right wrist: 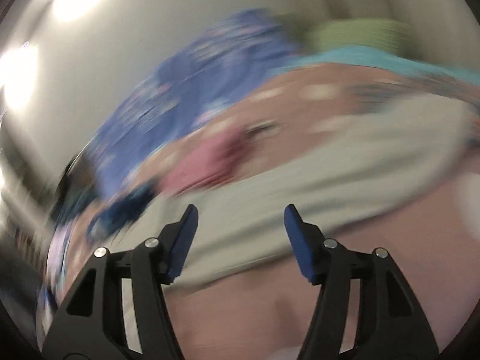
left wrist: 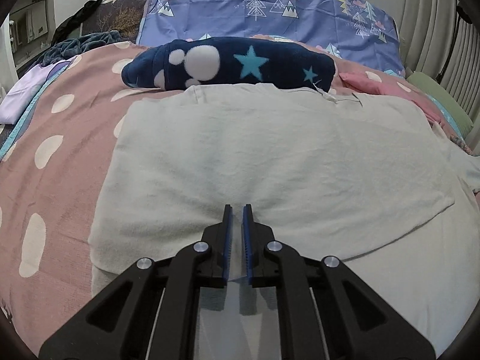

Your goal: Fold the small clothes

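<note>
A pale cream garment (left wrist: 270, 156) lies spread flat on the pink dotted bedspread (left wrist: 54, 156). My left gripper (left wrist: 237, 210) rests low on its near edge, jaws almost closed with a narrow gap; I cannot see cloth pinched between the blue pads (left wrist: 227, 240). In the right wrist view, which is badly motion-blurred, my right gripper (right wrist: 240, 210) is open and empty above the same cream garment (right wrist: 300, 195), with the bedspread (right wrist: 300, 300) below it.
A folded navy fleece with stars and white paw prints (left wrist: 231, 66) lies just behind the garment. A purple tree-print pillow (left wrist: 270, 9) stands at the back. A pink cloth (left wrist: 375, 82) and a green item (left wrist: 441, 102) lie at the right; a lilac cloth (left wrist: 27, 99) at the left.
</note>
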A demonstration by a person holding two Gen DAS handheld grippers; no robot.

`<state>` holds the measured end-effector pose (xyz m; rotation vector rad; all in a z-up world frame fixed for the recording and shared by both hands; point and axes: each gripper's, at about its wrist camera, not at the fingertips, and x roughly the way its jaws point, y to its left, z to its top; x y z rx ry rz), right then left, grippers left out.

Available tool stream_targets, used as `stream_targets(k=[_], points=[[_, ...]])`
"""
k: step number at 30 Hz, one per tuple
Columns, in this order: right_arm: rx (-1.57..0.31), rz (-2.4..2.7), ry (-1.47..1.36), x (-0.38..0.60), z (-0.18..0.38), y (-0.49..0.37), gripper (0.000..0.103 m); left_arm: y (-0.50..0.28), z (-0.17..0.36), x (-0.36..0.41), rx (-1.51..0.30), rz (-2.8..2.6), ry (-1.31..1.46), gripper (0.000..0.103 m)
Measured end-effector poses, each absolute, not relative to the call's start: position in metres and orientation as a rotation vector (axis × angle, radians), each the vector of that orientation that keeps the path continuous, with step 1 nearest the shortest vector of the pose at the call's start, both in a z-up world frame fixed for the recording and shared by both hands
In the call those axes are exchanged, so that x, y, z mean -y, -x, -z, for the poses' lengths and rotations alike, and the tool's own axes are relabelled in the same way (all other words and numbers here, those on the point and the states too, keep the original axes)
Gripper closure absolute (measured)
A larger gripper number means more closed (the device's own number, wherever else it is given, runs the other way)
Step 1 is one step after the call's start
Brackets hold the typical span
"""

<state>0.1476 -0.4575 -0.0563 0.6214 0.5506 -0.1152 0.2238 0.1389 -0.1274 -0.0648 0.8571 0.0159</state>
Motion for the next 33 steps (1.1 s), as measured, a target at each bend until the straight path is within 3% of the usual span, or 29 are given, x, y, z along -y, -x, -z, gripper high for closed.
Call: stream_targets(k=[3, 9, 11, 12, 14, 18, 23, 25, 26, 28, 30, 33], points=[[-0.500, 0.248, -0.906, 0.546, 0.082, -0.111, 0.045, -0.224, 0.127, -0.142, -0.857, -0.002, 0.096, 0.094], [-0.439, 0.265, -1.030, 0.587, 0.103, -0.105, 0.048, -0.223, 0.128, -0.140, -0.857, -0.004, 0.095, 0.094], [-0.437, 0.299, -1.042, 0.584, 0.102, -0.117, 0.068, -0.223, 0.128, -0.138, -0.856, -0.009, 0.085, 0.094], [-0.447, 0.333, -1.060, 0.585, 0.103, -0.119, 0.092, -0.223, 0.127, -0.138, -0.856, -0.009, 0.084, 0.094], [-0.422, 0.386, -1.164, 0.574, 0.100, -0.118, 0.097, -0.223, 0.127, -0.138, -0.856, -0.007, 0.090, 0.094], [-0.354, 0.170, -0.983, 0.487, 0.040, -0.150, 0.097, -0.223, 0.127, -0.139, -0.857, -0.001, 0.100, 0.094], [-0.473, -0.306, -0.772, 0.324, 0.006, -0.219, 0.097, -0.223, 0.126, -0.144, -0.851, 0.014, 0.133, 0.094], [-0.581, -0.456, -0.645, 0.246, 0.019, -0.235, 0.096, -0.222, 0.127, -0.149, -0.848, 0.032, 0.171, 0.094], [-0.632, -0.494, -0.589, 0.218, 0.029, -0.239, 0.092, -0.222, 0.128, -0.152, -0.847, 0.041, 0.190, 0.094], [-0.783, -0.554, -0.476, 0.166, 0.063, -0.246, 0.063, -0.222, 0.128, -0.156, -0.846, 0.054, 0.219, 0.094], [-0.903, -0.543, -0.446, 0.147, 0.095, -0.244, 0.060, -0.222, 0.129, -0.157, -0.845, 0.061, 0.232, 0.094], [-0.961, -0.543, -0.500, 0.154, 0.118, -0.237, 0.064, -0.222, 0.129, -0.158, -0.845, 0.065, 0.238, 0.094]])
